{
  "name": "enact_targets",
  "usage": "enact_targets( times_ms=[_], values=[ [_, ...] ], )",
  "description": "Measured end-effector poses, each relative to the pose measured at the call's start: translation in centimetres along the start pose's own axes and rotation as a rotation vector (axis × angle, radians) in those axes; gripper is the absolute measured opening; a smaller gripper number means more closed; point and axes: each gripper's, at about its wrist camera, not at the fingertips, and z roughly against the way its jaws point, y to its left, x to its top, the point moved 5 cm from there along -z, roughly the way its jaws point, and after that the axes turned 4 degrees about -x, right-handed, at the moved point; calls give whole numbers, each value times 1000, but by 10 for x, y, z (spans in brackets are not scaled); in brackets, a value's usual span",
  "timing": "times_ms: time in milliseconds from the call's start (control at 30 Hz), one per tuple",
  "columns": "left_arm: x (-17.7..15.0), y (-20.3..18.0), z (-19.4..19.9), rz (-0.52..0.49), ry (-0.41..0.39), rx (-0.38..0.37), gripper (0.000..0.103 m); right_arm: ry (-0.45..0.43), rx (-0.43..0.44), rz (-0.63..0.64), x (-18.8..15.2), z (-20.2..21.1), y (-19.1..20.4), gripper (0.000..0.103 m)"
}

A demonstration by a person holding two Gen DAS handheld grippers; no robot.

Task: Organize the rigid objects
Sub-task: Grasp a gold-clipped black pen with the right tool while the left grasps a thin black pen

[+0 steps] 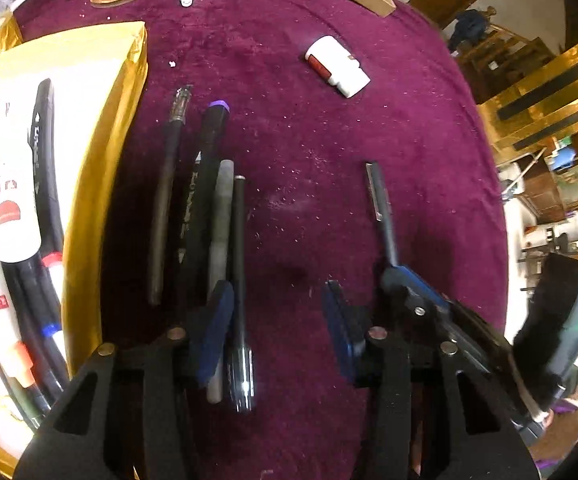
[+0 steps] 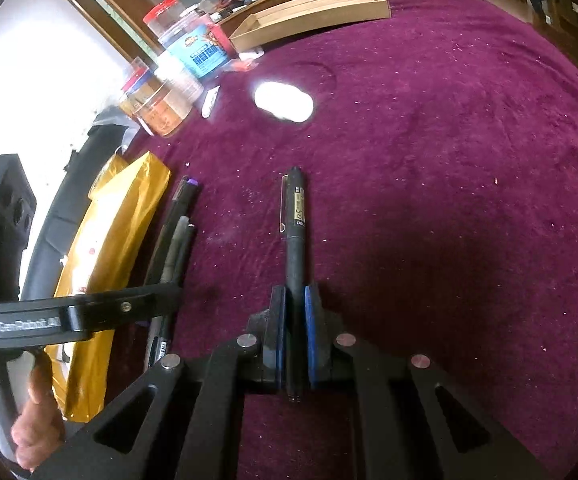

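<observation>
Nearest the left wrist camera, the left gripper (image 1: 277, 320) hangs over the purple tablecloth (image 1: 369, 140) with its jaws apart and nothing pressed between the pads; its left pad sits just over the near ends of a row of pens (image 1: 209, 216) lying side by side on the cloth. To the left of that row, at the cloth's left edge, a gold box (image 1: 101, 152) holds more pens and markers. The row runs from a thin dark pen, through a thick black marker with a purple cap end, to a grey pen and a slim black pen with a shiny tip. Further right and toward the far side of the cloth lies a white and red eraser (image 1: 337, 66), well apart from the row. At the right of this view, the right gripper (image 2: 295, 328) is closed on a black pen (image 2: 295, 232), which points away from it, low over the cloth, between the row and the cloth's right edge. A wooden tray (image 2: 309, 12) stands at the far edge, with plastic jars (image 2: 157, 100) to its left.
</observation>
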Motion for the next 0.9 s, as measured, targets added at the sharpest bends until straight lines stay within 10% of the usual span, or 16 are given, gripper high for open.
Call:
enact_targets(
  times_ms=[367,633,900],
  values=[
    [-17,8,-2,-42,-90,177,7,-14,-24,15,1,-3,5,8],
    [-42,4,2,-225,-180,218,8,-45,-108,129,-1,-4,17,8],
    [-40,15,4,-136,-148,61,6,-30,-102,58,-5,0,15,8]
  ],
)
